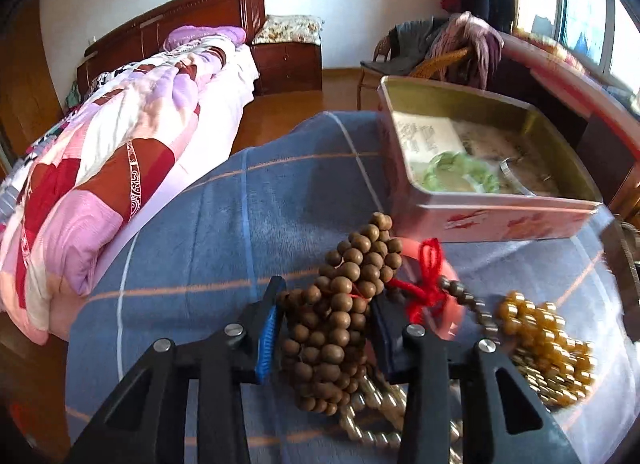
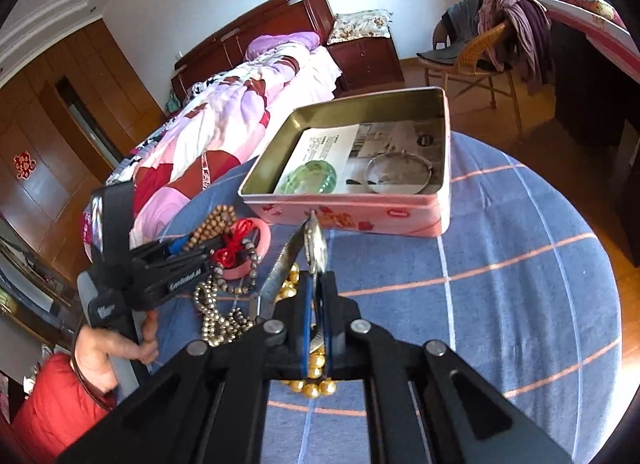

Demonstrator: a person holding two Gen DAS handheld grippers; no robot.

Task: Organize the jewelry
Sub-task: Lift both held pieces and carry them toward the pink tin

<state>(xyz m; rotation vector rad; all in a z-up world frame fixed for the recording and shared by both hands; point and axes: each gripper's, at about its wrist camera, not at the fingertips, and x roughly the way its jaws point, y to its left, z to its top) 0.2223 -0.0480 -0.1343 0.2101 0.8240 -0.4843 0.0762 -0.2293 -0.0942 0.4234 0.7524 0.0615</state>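
My left gripper (image 1: 326, 316) is shut on a bunch of brown wooden beads (image 1: 340, 304) and holds it over the blue checked cloth (image 1: 224, 224). The left gripper also shows in the right wrist view (image 2: 192, 242). My right gripper (image 2: 318, 284) is shut on a silver metal watch (image 2: 316, 242) whose band (image 2: 280, 268) hangs to the left. The pink tin (image 2: 360, 216) stands open ahead, with a green bangle (image 2: 314, 180) and a silver bangle (image 2: 396, 172) inside on paper. A pink bangle with red string (image 1: 428, 284), yellow beads (image 1: 548, 348) and pale pearl strands (image 2: 220, 320) lie on the cloth.
The round table drops off to wooden floor on all sides. A bed with a pink quilt (image 1: 100, 184) is at the left. A wicker chair with clothes (image 2: 488, 48) and a dark desk (image 2: 592, 76) stand at the back right.
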